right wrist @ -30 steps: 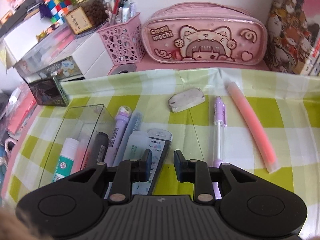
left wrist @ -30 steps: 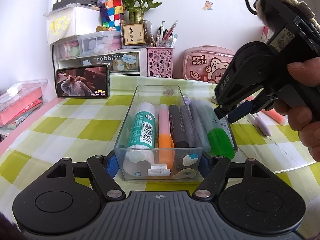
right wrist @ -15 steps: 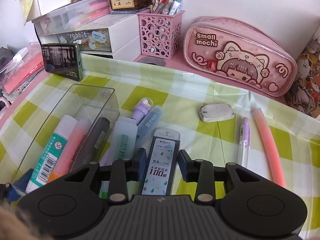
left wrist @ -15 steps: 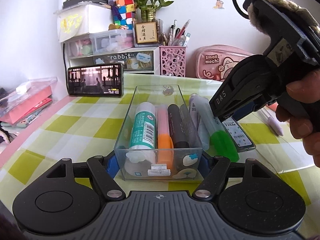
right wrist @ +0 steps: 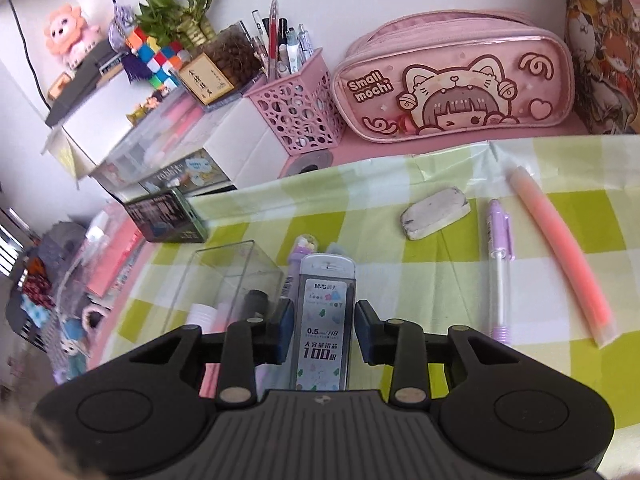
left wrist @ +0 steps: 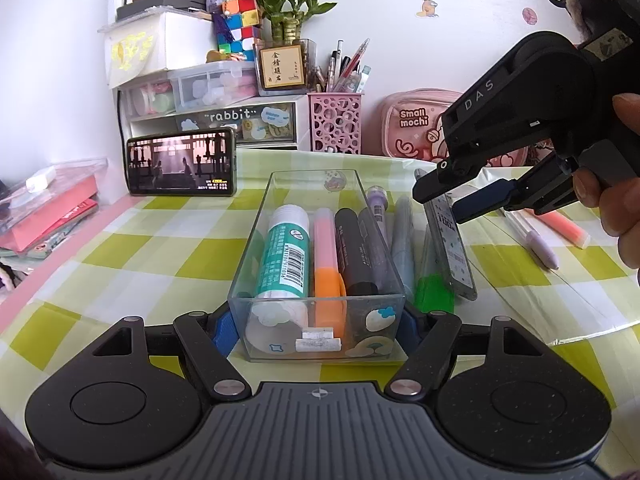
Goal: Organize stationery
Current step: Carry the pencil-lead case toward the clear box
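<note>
Left gripper (left wrist: 318, 326) is clamped on the near end of the clear box (left wrist: 256, 240), its long axis running away from the camera, glue stick (left wrist: 286, 256) and markers lying lengthwise inside. Just right of the box, the lead case (right wrist: 324, 316) lies lengthwise too. Right gripper (right wrist: 324, 330) straddles it, jaws apart, pads clear of its sides. Further right: eraser (right wrist: 436, 212), purple pen (right wrist: 500, 264), pink highlighter (right wrist: 560, 248) on the checked cloth (left wrist: 132, 256). Behind, a phone (left wrist: 180, 166), pink pen cup (left wrist: 336, 122), pink pouch (right wrist: 452, 80) against the white wall.
</note>
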`<action>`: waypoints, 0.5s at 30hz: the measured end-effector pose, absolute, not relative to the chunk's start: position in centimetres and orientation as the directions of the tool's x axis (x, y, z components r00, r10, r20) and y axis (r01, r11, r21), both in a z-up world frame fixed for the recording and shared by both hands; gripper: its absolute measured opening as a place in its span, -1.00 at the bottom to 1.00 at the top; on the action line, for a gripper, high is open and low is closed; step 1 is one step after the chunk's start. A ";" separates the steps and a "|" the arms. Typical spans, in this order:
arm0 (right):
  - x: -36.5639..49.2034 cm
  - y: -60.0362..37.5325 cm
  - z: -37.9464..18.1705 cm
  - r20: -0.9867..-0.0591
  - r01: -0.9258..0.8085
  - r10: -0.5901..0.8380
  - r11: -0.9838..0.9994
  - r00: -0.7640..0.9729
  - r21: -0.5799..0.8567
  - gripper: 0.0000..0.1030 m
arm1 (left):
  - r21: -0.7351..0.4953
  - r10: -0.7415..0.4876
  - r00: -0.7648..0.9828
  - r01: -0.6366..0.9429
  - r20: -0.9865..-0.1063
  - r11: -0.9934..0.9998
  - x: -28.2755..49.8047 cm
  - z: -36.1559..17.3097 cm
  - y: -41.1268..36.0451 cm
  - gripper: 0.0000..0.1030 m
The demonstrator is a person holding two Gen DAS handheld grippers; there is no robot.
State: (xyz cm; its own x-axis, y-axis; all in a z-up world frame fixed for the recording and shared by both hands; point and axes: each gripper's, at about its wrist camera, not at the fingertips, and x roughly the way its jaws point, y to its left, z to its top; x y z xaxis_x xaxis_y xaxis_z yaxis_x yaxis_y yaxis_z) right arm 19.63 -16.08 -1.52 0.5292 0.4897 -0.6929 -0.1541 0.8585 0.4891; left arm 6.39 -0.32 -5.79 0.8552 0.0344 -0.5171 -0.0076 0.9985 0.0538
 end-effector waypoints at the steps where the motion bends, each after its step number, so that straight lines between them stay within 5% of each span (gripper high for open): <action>1: 19.6 -15.9 -1.5 -0.690 -0.158 0.500 0.852 0.523 0.498 -0.36 | 0.054 0.035 0.855 -0.008 -0.517 0.999 6.4 -5.8 -0.4 0.41; 15: 18.5 -14.4 -1.6 -0.755 -0.086 0.387 0.910 0.529 0.406 -0.34 | 0.052 0.028 0.857 -0.002 -0.515 0.999 6.3 -5.9 -0.4 0.41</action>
